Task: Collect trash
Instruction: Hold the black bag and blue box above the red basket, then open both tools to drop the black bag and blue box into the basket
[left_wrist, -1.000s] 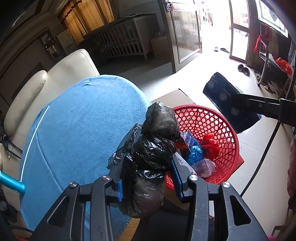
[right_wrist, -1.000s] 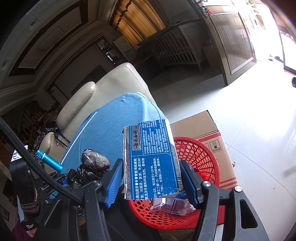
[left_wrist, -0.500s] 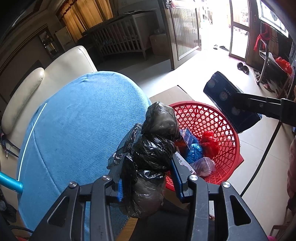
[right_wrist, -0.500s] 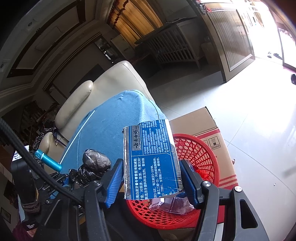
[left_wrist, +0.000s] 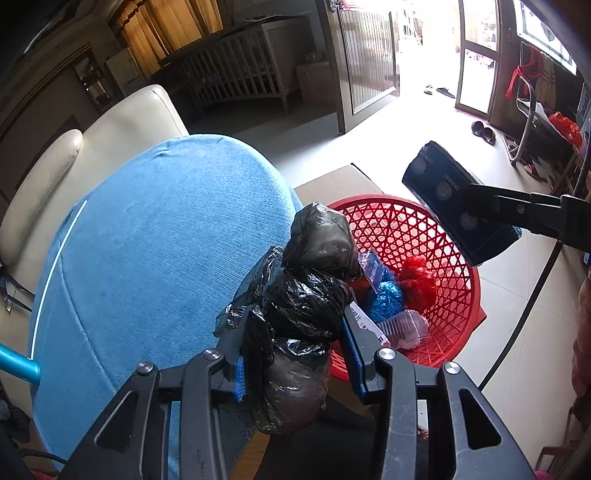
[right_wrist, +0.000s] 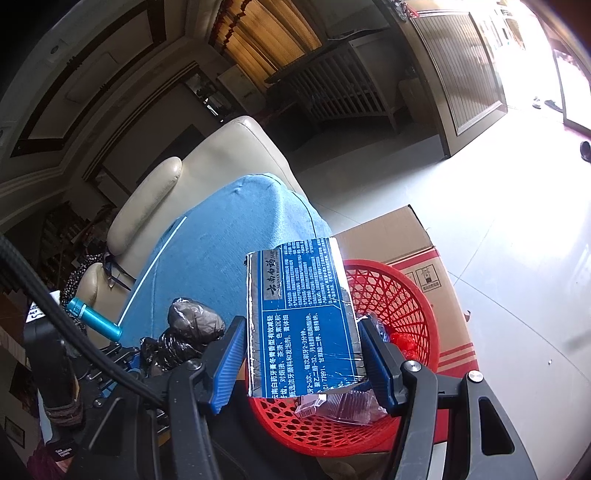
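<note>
Here my left gripper (left_wrist: 295, 354) is clenched on a black bag (left_wrist: 299, 306), crinkled glossy film knotted into lumps, its long axis running up and away from me between the blue ribbed pads. The bag hangs over the near right edge of the cloth (left_wrist: 155, 258), beside the basket (left_wrist: 458, 295). My right gripper (right_wrist: 303, 354) grips a flat box (right_wrist: 303, 317), blue with white print and a silvery torn edge, its faces smooth and glossy; it stands on end, long axis pointing away from me, above the near rim of the basket.

The basket is round red plastic lattice, sitting on the floor by the cloth's right edge. Inside lie a clear ribbed clamshell (left_wrist: 402, 326), crumpled blue wrap (left_wrist: 386, 297) and crumpled red wrap (left_wrist: 417, 278). Behind it rests a brown carton (right_wrist: 413, 251) with red stripes.

The cloth is blue woven fabric, drawn over a rounded top, with a thin white line near its left edge. Beyond its far edge stands a cream leather sofa (left_wrist: 110, 129), smooth and padded. The floor (right_wrist: 498, 206) is pale glossy tile, bright from the open door (left_wrist: 424, 48). A slatted crib (left_wrist: 236, 77) stands by the curtained back wall.
</note>
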